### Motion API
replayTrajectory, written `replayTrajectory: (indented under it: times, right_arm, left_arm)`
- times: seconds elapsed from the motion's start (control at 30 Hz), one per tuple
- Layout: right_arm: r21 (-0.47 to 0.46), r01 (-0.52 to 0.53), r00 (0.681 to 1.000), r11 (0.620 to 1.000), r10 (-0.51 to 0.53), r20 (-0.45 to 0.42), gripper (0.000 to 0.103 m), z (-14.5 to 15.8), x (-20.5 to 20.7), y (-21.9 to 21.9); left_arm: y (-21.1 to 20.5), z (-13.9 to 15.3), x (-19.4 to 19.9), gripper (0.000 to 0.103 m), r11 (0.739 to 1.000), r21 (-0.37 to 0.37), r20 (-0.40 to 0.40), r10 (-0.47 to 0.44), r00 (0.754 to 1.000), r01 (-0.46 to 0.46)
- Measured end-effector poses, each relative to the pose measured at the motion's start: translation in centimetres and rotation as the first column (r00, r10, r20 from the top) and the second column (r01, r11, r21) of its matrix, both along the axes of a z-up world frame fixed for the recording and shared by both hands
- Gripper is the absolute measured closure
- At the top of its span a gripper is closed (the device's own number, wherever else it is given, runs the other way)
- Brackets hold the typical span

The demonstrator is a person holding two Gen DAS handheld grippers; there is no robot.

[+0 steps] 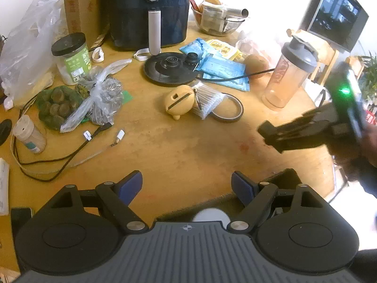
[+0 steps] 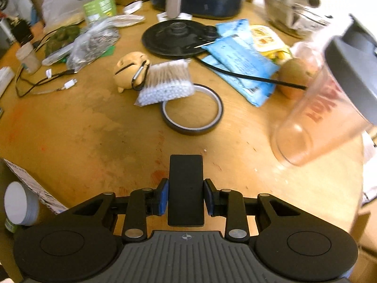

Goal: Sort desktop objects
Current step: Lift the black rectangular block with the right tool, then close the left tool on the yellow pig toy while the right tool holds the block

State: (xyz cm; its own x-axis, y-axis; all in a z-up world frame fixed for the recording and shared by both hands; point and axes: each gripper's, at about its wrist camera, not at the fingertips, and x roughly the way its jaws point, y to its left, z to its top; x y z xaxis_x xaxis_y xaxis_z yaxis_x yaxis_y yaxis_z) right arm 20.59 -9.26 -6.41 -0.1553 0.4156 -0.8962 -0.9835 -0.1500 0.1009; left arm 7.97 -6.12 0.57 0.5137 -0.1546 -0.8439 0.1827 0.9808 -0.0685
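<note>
Black slab [image 2: 186,188] clamped in right gripper [image 2: 186,198] (right view only); left gripper [image 1: 187,186] spread, empty.

Flat black rectangular block [image 2: 186,188], upright between the right claw's [image 2: 186,197] blue pads, clamped at its sides, lifted off the wooden counter [image 2: 94,129], tape ring [image 2: 192,108] at its 12 o'clock, shaker bottle [image 2: 329,108] at 2 o'clock
</note>
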Motion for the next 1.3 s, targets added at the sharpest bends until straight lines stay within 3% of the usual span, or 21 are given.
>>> replayTrajectory:
  times: [0.6,1.07,1.17,1.3]
  right_arm:
    - [0.025,0.275,0.958,0.961,-0.273,-0.085,0.069,3.0,4.1,-8.9]
    - [0.010,0.350,0.932,0.937,-0.347,-0.108,0.069,2.6,6.5,-12.4]
    - [-0.002,0.363,0.926,0.932,-0.361,-0.111,0.069,2.2,6.9,-12.6]
    - [-0.009,0.380,0.918,0.925,-0.378,-0.117,0.069,1.9,7.3,-13.0]
  left_arm:
    - [-0.1,-1.4,3.8,0.020,0.992,0.051,0.068,-0.122,0.990,0.118]
    - [0.1,-3.8,9.5,0.020,0.994,0.052,0.061,-0.103,0.993,0.100]
    - [-0.5,-4.9,10.4,0.020,0.983,0.114,0.083,-0.157,0.984,0.147]
    - [-2.0,-6.6,11.1,0.020,0.939,0.260,0.126,-0.263,0.957,0.224]
